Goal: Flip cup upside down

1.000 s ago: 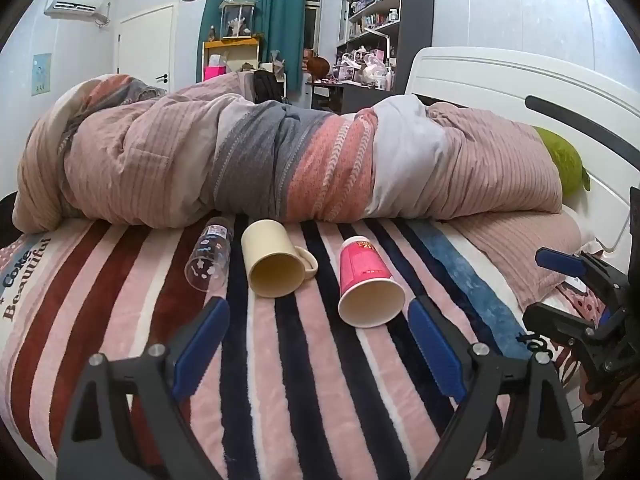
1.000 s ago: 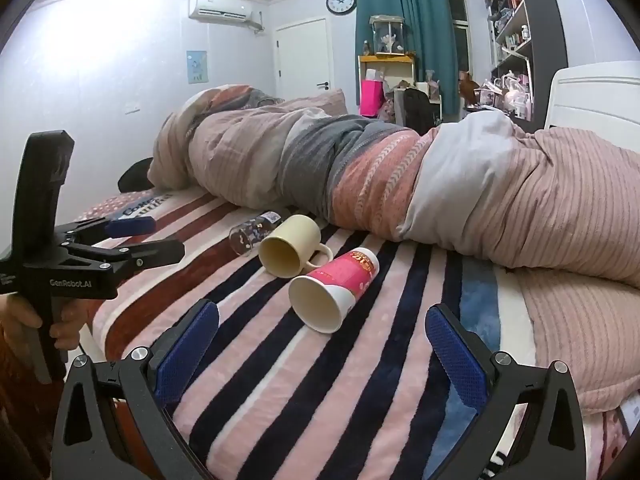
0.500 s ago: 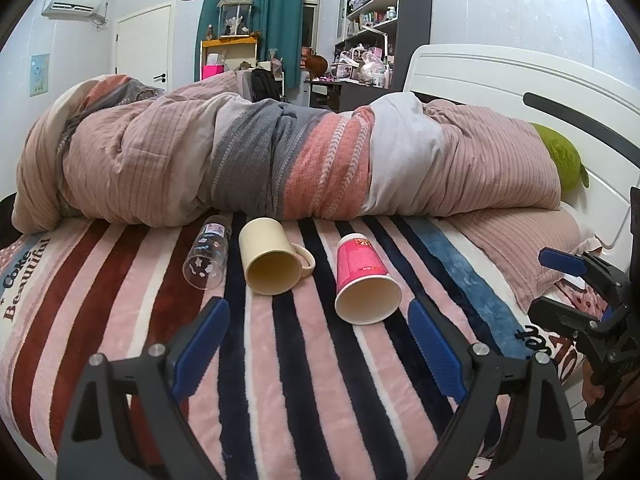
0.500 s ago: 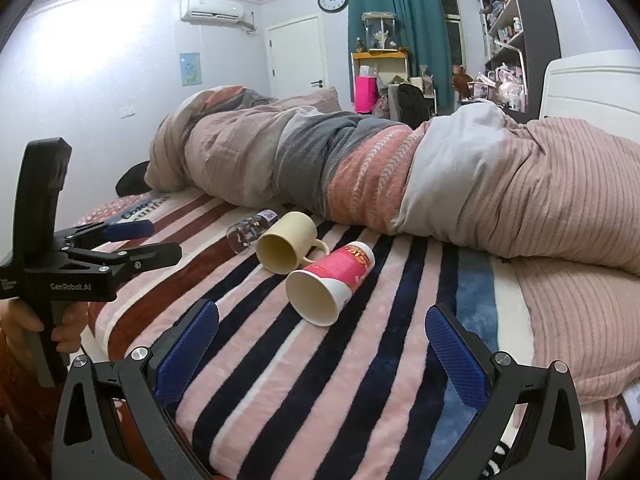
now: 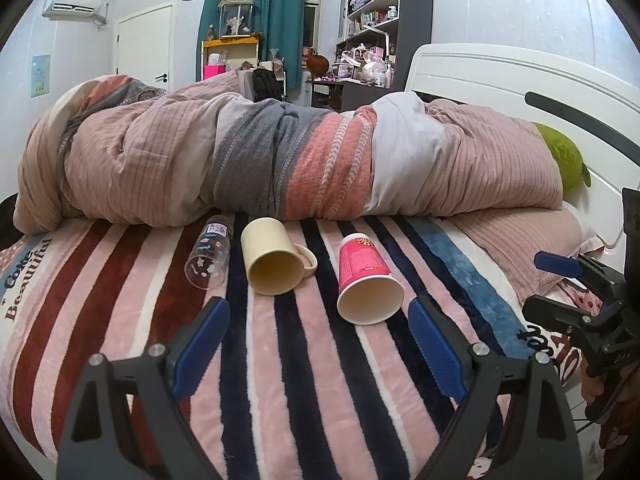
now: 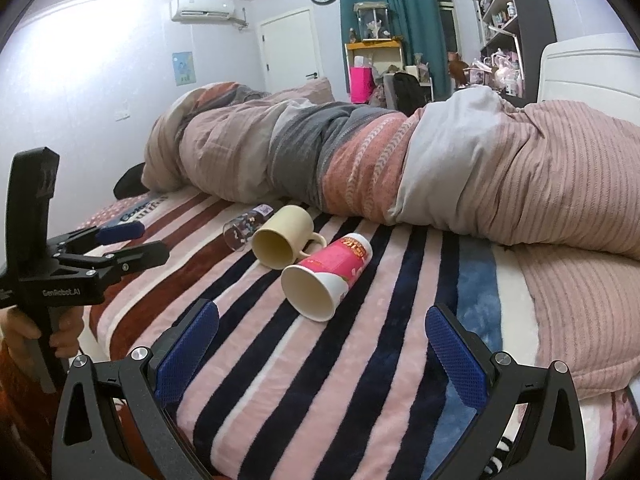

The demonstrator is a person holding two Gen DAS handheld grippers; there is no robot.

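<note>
You have both grippers hanging short of the cups, each with its jaws spread wide and nothing between them. Your left gripper (image 5: 318, 334) faces the row head-on; your right gripper (image 6: 320, 340) comes in from the side, with the pink paper cup (image 6: 326, 274) nearest its opening. Three vessels lie on their sides on the striped blanket (image 5: 132, 312), mouths toward you: a clear glass (image 5: 208, 256) on the left, a cream mug (image 5: 274, 258) in the middle with its handle pointing at the paper cup (image 5: 366, 276), which lies apart from it on the right. Seen from the right wrist, mug (image 6: 286, 238) and paper cup look close, perhaps touching; you cannot tell. The rolled duvet (image 5: 280, 160) behind them blocks any approach from the far side, so coming in from the front makes sense. The wide stance probably suits the cup's flared rim. Judging by position, nothing is grasped yet and the flip has not started. Thin paper walls will crush, so close gently
</note>
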